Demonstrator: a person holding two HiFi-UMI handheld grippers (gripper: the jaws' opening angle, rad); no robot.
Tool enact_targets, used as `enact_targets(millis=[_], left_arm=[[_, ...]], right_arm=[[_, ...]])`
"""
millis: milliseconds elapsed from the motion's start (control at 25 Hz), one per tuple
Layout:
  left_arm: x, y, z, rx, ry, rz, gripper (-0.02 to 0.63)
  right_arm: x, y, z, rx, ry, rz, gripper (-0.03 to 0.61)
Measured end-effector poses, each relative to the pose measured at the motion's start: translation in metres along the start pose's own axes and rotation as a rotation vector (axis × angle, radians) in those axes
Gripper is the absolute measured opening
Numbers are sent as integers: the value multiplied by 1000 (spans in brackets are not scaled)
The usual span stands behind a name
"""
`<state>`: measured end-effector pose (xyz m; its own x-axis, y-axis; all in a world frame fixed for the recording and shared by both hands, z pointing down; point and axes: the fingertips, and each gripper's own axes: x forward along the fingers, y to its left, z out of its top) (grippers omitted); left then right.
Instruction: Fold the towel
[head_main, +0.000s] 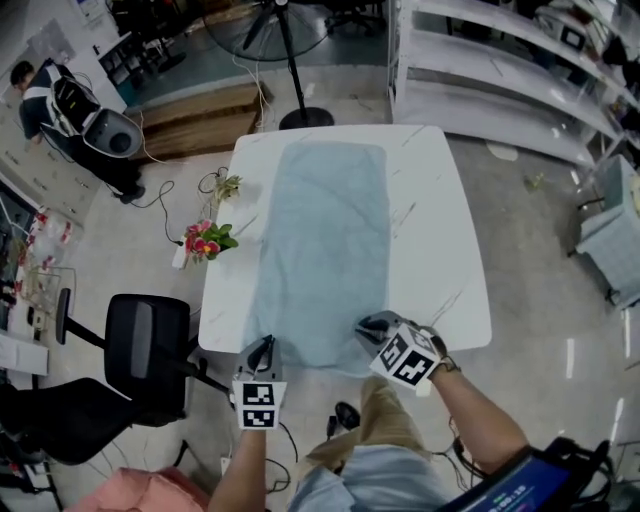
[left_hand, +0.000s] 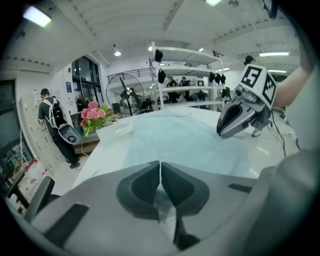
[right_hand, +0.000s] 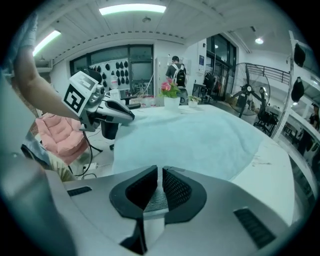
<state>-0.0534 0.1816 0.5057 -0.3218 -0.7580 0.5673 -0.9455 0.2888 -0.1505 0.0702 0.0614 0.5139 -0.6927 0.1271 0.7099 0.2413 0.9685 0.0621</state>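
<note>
Both tongs meet the near edge of the towel (head_main: 325, 240), flat on the bench (head_main: 440, 240): left tongs (left_hand: 160, 164) clamped shut, seemingly on its corner, right tongs (right_hand: 160, 170) barely parted over cloth. We reckon they're set to carry that edge forward.

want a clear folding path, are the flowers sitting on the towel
No, the flowers stand by the table's left edge, clear of the towel.

Pale blue towel (head_main: 325, 230), white grey-veined table (head_main: 432, 230), pink flowers (head_main: 204, 240), black chair (head_main: 146, 346)
</note>
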Motion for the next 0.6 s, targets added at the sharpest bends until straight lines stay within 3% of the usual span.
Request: enact_targets(millis=[80, 240, 400, 520, 600], left_arm=[[-12, 9, 9, 40, -70, -25, 15], [-35, 18, 2, 233, -105, -96, 27], [-50, 27, -13, 368, -109, -120, 133], [-52, 33, -38, 514, -88, -147, 220], [-50, 34, -54, 614, -66, -164, 241]], right_arm=[[-12, 4, 9, -31, -64, 8, 59], [-33, 20, 9, -120, -132, 32, 118], [-49, 33, -1, -194, -192, 26, 164], [-54, 48, -4, -280, -209, 28, 207], [-56, 55, -8, -352, -207, 23, 234]])
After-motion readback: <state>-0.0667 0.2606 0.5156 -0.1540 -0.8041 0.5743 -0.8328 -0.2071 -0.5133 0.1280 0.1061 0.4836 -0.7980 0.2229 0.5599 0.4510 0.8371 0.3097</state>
